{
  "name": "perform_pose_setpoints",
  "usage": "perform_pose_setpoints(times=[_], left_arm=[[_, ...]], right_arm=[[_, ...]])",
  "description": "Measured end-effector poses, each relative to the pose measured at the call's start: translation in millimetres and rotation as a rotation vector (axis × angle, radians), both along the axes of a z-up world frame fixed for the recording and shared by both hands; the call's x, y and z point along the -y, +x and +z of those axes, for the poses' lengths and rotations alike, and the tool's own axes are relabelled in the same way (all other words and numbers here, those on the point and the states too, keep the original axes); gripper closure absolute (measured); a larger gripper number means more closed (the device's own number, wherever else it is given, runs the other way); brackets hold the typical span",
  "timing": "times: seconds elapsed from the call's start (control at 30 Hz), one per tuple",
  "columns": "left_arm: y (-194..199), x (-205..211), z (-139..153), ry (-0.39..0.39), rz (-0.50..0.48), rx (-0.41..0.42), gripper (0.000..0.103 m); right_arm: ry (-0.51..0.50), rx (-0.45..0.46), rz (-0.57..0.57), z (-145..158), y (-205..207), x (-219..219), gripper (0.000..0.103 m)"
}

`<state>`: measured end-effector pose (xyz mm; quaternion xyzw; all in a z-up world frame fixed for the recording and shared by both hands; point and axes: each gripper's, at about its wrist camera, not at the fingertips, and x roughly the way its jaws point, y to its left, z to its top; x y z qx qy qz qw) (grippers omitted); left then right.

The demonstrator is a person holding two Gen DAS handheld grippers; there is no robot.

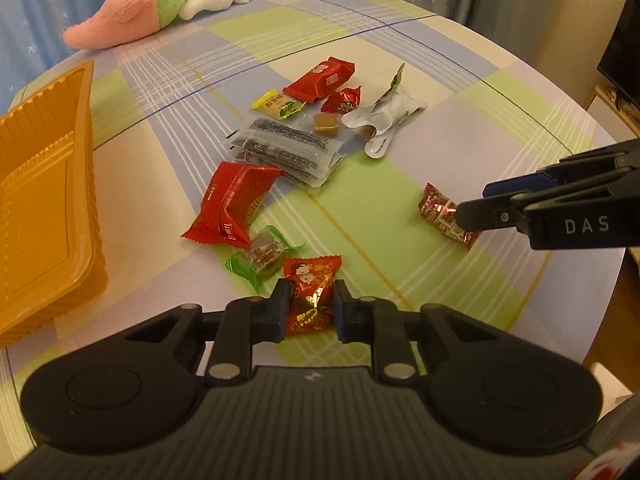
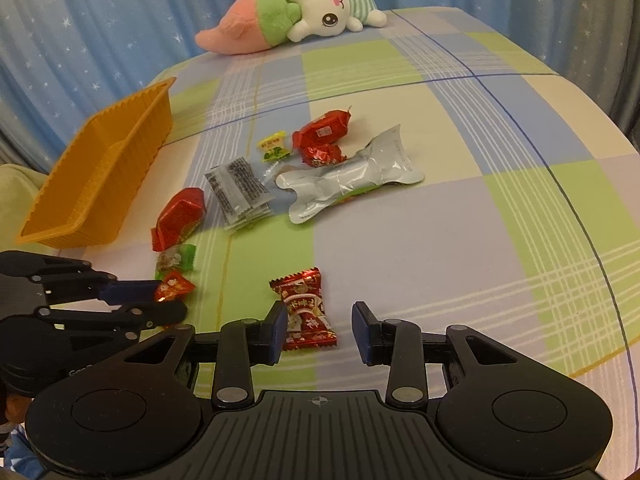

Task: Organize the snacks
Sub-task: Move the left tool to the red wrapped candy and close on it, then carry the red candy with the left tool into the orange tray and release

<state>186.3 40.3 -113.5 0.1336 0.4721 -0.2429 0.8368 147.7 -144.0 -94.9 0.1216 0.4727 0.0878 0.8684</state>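
Snacks lie scattered over the checked tablecloth (image 2: 460,240), with the orange tray (image 2: 100,184) empty at the far left. The left gripper (image 1: 310,306) is clamped on a red candy (image 1: 310,296) near the green-wrapped sweet (image 1: 262,258), its pads pressing the wrapper from both sides. The right gripper (image 2: 320,330) stands with its jaws apart around a darker red patterned candy (image 2: 306,310); the left pad touches the wrapper, the right pad is clear of it. Further off sit a silver pouch (image 2: 352,178), a stack of clear sesame packets (image 2: 238,190) and more red sweets.

I judge this the picking stage: one candy is gripped, the other is about to be. Next, the right jaws probably need to close on the wrapper's middle, and the left must lift and carry its candy left to the tray without dragging the green sweet along.
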Motion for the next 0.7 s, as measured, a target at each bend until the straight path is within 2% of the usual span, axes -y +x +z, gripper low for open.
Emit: perform_pose_setpoints(times=[0.3, 0.6, 0.67, 0.7], left_arm=[[-3.7, -3.0, 11.8, -0.027, 0.018, 0.011, 0.084], [-8.8, -19.8, 36.6, -0.067, 0.078, 0.035, 0.084], [-10.3, -24.4, 42.2, -0.076, 0.090, 0.043, 0.084], [-10.9, -26.6, 44.7, -0.078, 0.097, 0.046, 0.084]], right_arm=[[-0.041, 0.011, 0.078, -3.3, 6.6, -14.4, 0.067], [-0.158, 0.012, 0.159, -12.4, 12.8, -31.1, 0.067], [-0.179, 0.015, 0.177, -12.7, 13.1, -34.0, 0.079], [-0.185, 0.013, 0.185, -12.5, 13.4, -34.9, 0.079]])
